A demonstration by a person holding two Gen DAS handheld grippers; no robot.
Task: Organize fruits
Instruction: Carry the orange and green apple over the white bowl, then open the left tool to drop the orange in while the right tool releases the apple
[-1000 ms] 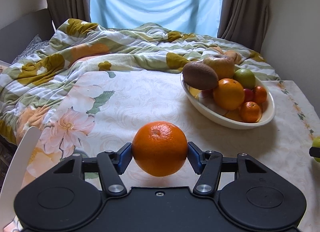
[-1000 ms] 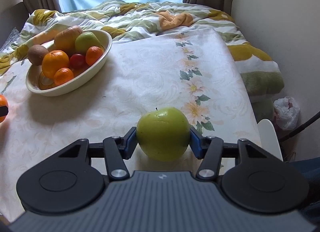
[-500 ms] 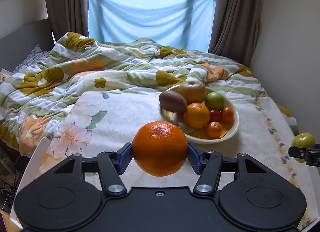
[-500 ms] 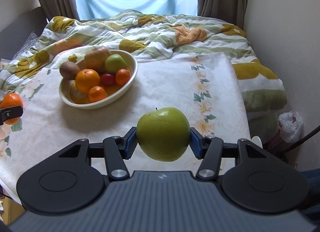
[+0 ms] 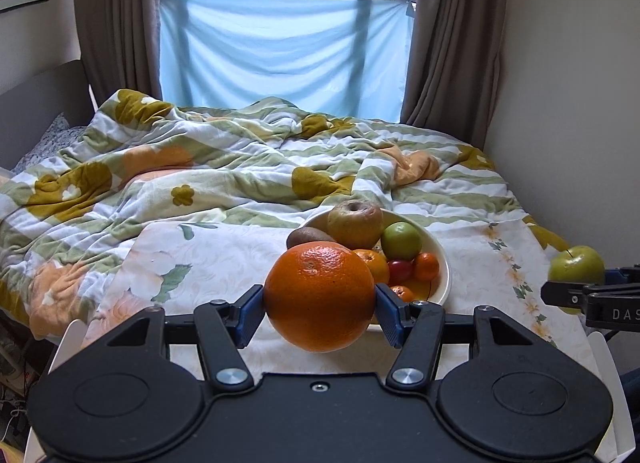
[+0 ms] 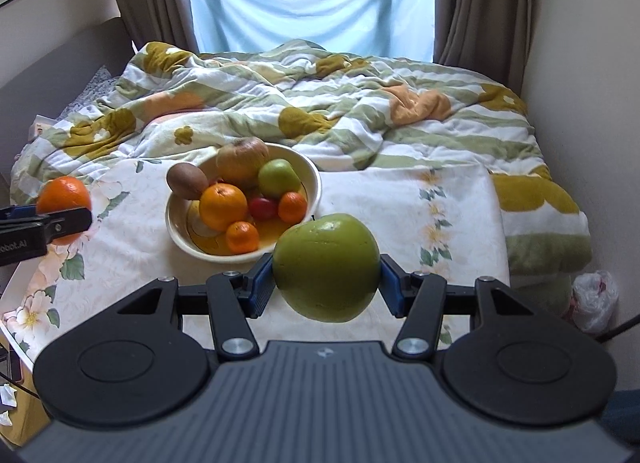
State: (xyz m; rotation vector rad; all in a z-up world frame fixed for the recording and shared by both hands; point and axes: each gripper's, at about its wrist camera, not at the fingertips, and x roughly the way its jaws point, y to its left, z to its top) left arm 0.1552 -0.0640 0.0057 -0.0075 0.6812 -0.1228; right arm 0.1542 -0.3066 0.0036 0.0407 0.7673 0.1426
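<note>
Left wrist view: left gripper [image 5: 320, 299] clamped on orange [image 5: 320, 297], above table near bowl [image 5: 442, 263] | right wrist view: right gripper [image 6: 326, 269] clamped on green apple [image 6: 326, 267], right of bowl.

Floral-clothed table [image 6: 400, 215], cream fruit bowl [image 6: 316, 179] on it, rumpled quilted bed [image 6: 360, 111] behind

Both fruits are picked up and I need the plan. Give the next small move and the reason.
Probably carry the orange forward over the bowl and lower it in. The left tongs grip it clear of the table, the right tongs hold the green apple, and the bowl's near side looks emptiest.
</note>
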